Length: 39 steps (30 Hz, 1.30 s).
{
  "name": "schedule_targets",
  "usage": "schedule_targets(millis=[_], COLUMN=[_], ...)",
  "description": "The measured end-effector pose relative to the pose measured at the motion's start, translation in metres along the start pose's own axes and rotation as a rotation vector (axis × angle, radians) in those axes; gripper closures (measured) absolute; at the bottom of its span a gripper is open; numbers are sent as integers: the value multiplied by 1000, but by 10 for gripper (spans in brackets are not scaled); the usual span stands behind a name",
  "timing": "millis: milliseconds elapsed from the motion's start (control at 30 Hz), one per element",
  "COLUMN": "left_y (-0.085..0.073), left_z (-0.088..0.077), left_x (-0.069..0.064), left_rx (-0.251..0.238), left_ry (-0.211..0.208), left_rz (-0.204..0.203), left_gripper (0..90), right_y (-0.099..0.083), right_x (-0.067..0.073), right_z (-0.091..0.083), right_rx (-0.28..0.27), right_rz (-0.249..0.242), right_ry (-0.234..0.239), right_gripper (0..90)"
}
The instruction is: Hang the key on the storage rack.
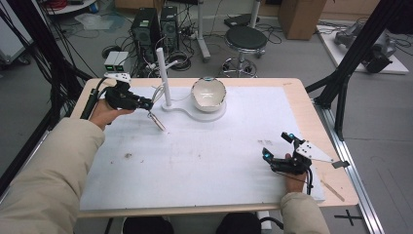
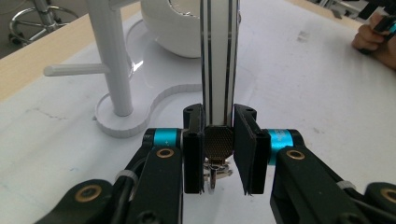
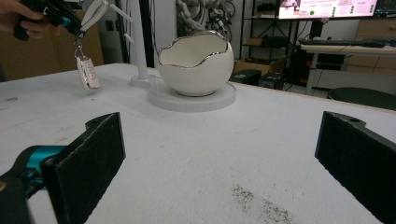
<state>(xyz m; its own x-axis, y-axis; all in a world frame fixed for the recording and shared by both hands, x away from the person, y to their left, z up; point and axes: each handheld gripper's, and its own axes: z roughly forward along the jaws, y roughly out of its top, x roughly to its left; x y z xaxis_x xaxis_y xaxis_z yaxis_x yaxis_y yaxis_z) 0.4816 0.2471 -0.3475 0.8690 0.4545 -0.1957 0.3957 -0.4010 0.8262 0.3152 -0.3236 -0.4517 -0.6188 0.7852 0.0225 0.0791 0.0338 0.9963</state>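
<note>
The key fob (image 3: 88, 72) hangs in the air from a white strap (image 2: 218, 60), just above the desk (image 1: 204, 161) and a little to the near-left of the white stand (image 1: 164, 78). The left claw (image 1: 146, 104) is closed on the strap right at its metal clasp, so the fob dangles freely below the jaws while the loop of the strap stays loose on the far side. Holding it at that spot looks meant to leave the loop free to slip over one of the pegs on the stand; that is a judgement from the pose, since the loop is not yet on any peg.

The stand's post rises from a flat white base that it shares with the egg-shaped bowl (image 1: 208, 94), which sits just beside the post on the right. The bowl's jagged rim crowds that side, so the open approach to the pegs is from the left and the front, where the desk is bare.

The right claw (image 1: 277, 145) rests well apart, near the right front edge of the desk, jaws spread wide with nothing between them, clear of the working area.
</note>
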Motion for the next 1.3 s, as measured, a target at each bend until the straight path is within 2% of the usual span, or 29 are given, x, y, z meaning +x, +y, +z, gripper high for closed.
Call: schedule_targets(millis=[67, 300, 467, 633, 800, 967, 1100, 1300], left_y=[1, 6, 12, 13, 12, 10, 8, 6], left_z=[1, 5, 10, 11, 11, 12, 13, 14], left_x=[0, 1, 4, 5, 8, 11, 16, 19], left_rx=[-14, -40, -67, -60, -67, -47, -53, -62], left_ry=[-8, 4, -10, 11, 18, 33, 40, 49], left_rz=[-10, -37, -56, -60, -84, -95, -125, -140], left_gripper=[742, 742, 742, 742, 742, 742, 741, 741], right_y=[0, 0, 0, 0, 0, 0, 0, 0], right_x=[0, 0, 0, 0, 0, 0, 0, 0], right_z=[0, 0, 0, 0, 0, 0, 0, 0], right_rx=[0, 0, 0, -1, -1, 0, -1, 1], right_rz=[0, 0, -1, 0, 1, -1, -1, -2], right_ry=[0, 0, 1, 0, 2, -1, 1, -1], right_gripper=[7, 7, 7, 7, 7, 7, 7, 7])
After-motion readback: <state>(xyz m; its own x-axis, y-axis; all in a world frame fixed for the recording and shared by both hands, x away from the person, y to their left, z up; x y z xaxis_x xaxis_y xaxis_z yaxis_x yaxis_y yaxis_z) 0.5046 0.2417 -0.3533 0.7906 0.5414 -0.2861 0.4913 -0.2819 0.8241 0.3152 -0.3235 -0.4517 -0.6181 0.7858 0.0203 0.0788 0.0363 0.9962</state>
